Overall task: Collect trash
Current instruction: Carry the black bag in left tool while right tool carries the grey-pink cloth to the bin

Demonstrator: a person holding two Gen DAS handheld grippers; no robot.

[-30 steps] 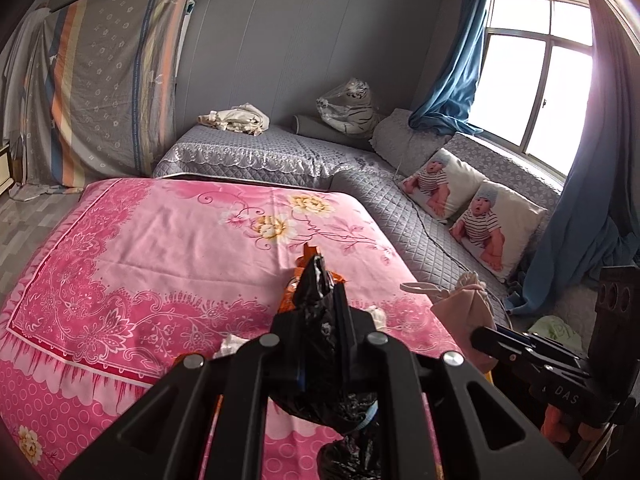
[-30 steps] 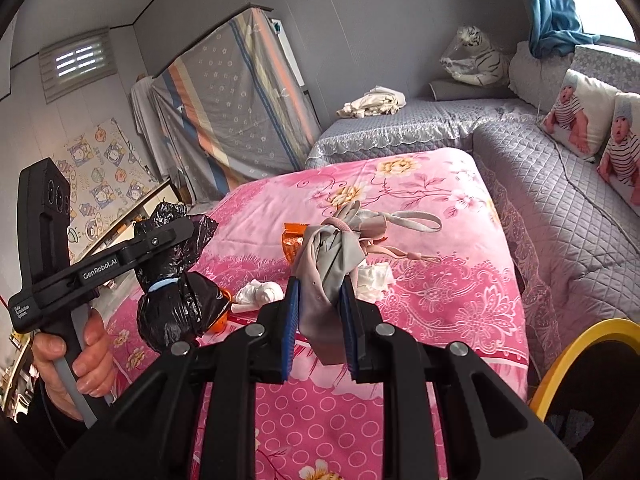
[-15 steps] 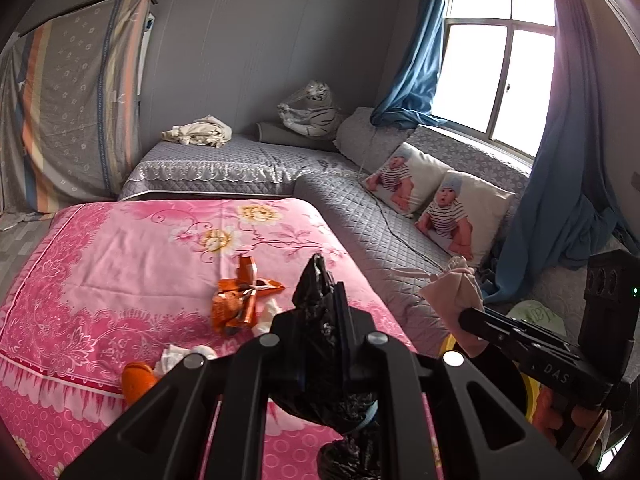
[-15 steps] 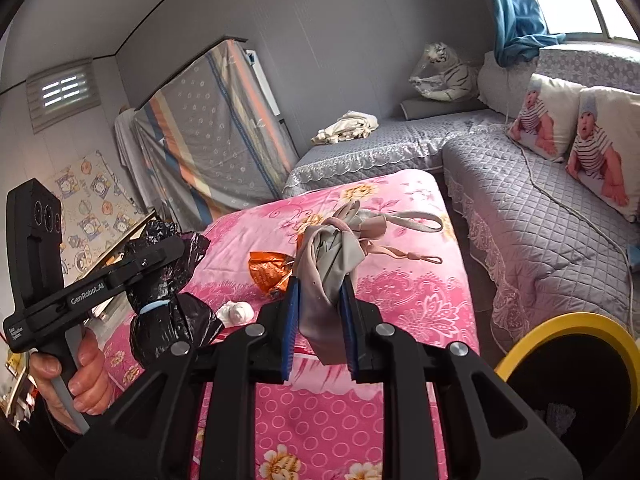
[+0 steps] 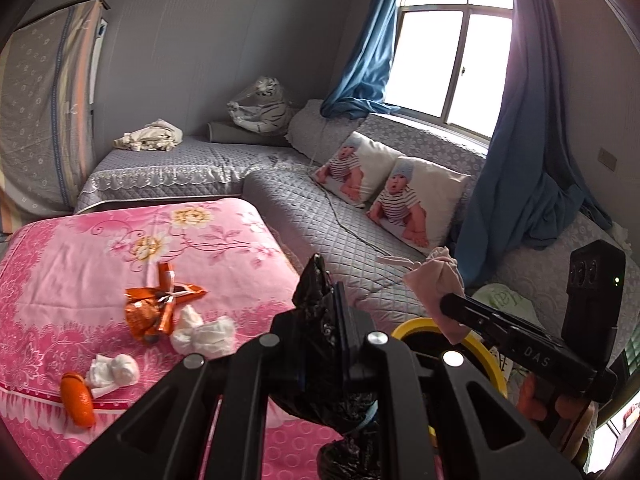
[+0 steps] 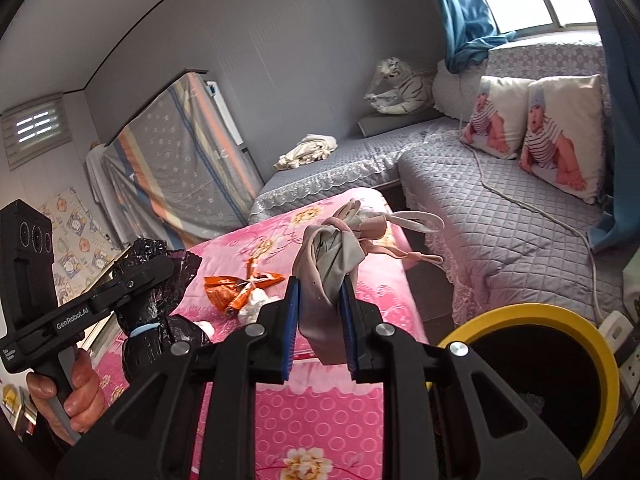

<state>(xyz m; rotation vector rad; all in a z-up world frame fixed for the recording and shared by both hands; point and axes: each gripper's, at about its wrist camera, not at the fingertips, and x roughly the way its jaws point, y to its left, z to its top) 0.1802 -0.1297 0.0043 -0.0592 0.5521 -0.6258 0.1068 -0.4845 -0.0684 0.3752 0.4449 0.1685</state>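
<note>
My left gripper (image 5: 326, 304) is shut on a crumpled black plastic bag (image 5: 316, 284), which hangs tied below the fingers (image 6: 160, 332). My right gripper (image 6: 320, 286) is shut on a beige-grey cloth pouch (image 6: 328, 252) with loose straps. Both grippers are held side by side near the corner of the pink bedspread (image 5: 80, 264). A yellow-rimmed bin (image 6: 520, 312) stands just beyond that corner, below and right of the right gripper. On the bedspread lie an orange wrapper (image 5: 156, 306), two white tissue wads (image 5: 206, 332) and a small orange piece (image 5: 78, 400).
A grey quilted corner sofa (image 5: 320, 224) runs along the wall and window, with two baby-print pillows (image 5: 416, 196) and a tiger plush (image 5: 260, 106). Blue curtains (image 5: 524, 176) hang at the right. A white power strip (image 6: 624, 344) sits beside the bin.
Both grippers have swung to the right, off the middle of the bed toward its corner. The yellow bin has come into view, and each gripper has kept its hold.
</note>
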